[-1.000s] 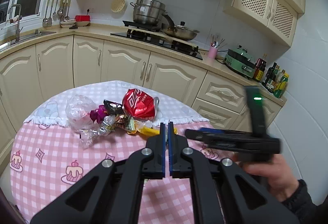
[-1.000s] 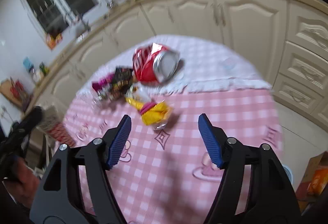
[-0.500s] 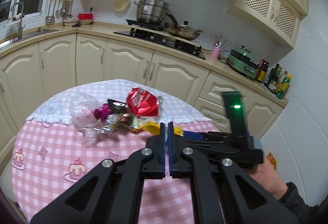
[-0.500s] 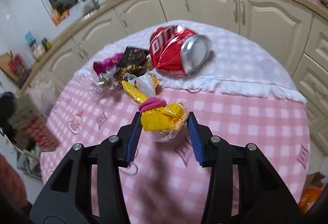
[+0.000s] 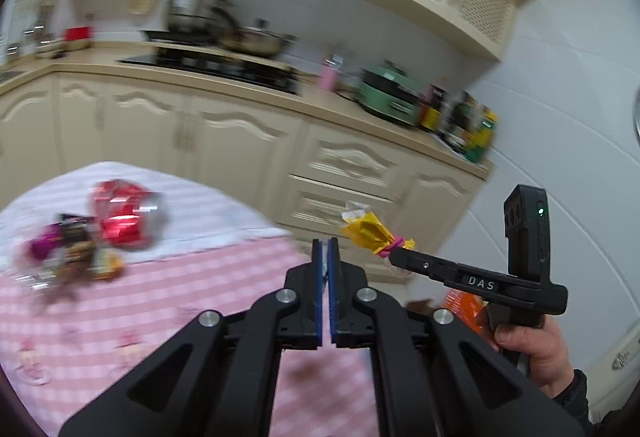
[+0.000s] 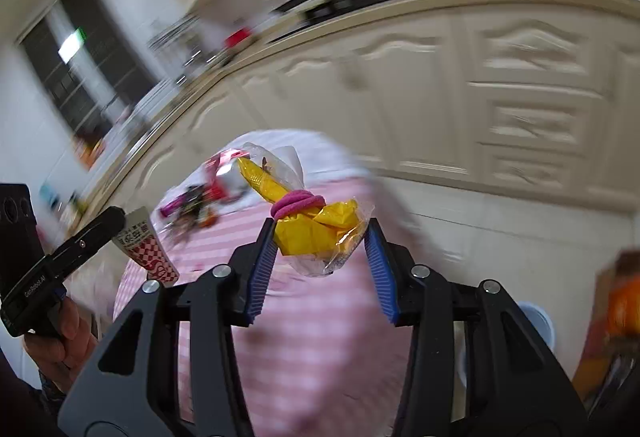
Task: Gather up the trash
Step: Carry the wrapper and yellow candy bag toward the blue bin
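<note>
on the far left of the left wrist view, a round table (image 5: 168,301) in a pink checked cloth with a white lace topper carries a blurred heap of trash: purple and dark wrappers (image 5: 64,245) beside a crushed red can (image 5: 124,217). behind it run cream cabinets (image 5: 224,141) under a beige counter with a black hob (image 5: 208,65) and steel pots, then a pink cup, a green appliance (image 5: 388,95) and a cluster of bottles (image 5: 464,125) towards the white tiled wall. at centre, the left gripper (image 5: 325,261) has its blue pads pressed together with nothing between them. to the right, past the table's edge and held in the air, the right gripper (image 6: 320,249) is clamped on a yellow wrapper bundle (image 6: 316,225), a clear plastic bag with yellow inside, tied by a pink hair band (image 6: 296,203); its blue fingers (image 6: 262,269) press the bundle from both sides. in the right wrist view the table and can lie beyond the bundle, and an orange blur sits low at far right.
</note>
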### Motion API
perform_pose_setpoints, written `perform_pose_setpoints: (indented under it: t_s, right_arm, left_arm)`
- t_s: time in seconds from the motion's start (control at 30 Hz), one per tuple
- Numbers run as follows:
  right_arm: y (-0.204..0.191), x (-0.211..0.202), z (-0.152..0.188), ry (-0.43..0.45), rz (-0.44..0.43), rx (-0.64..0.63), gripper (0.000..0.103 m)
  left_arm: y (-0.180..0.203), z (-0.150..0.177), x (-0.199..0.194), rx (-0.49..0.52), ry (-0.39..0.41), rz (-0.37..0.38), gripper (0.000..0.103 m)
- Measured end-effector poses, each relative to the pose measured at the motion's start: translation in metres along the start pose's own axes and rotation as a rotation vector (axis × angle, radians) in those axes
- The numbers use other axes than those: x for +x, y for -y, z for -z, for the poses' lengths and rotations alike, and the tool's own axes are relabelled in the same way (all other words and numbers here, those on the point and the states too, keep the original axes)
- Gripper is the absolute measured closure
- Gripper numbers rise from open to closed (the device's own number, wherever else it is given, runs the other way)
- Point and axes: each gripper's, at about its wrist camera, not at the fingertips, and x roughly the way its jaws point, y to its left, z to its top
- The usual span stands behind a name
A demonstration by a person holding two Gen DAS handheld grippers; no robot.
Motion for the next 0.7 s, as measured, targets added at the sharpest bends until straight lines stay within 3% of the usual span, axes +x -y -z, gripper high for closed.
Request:
perform_pose_setpoints:
  t_s: [0.13,0.27,0.4,0.6,0.67,0.7]
  right_arm:
    - [0.079,-0.032,0.018,0.015,0.124,0.159,0.059]
    - [0.139,-0.043,0.047,-0.011,0.213,0.278,0.059]
    - [0.187,-0.034,0.082,-0.069,0.266,0.395,0.059]
    - [0.237,-0.012,0.123,-0.157,0.272,0.548,0.059]
    - [0.247,-0.006,0.131,-0.169,0.276,0.583,0.053]
    - [0.254,-0.003,0.136,-0.178,0.288,0.613,0.052]
  left_arm:
    - [0.044,0.007,0.053,0.024,-0.089,0.117,0.101]
    - [0.089,0.028,0.125,0.033,-0.234,0.205,0.101]
    - [0.119,0.063,0.189,0.039,-0.383,0.213,0.101]
    - [0.142,0.112,0.265,0.043,-0.564,0.197,0.101]
    - [0.146,0.123,0.284,0.051,-0.611,0.188,0.101]
    - [0.146,0.129,0.295,0.050,-0.646,0.186,0.095]
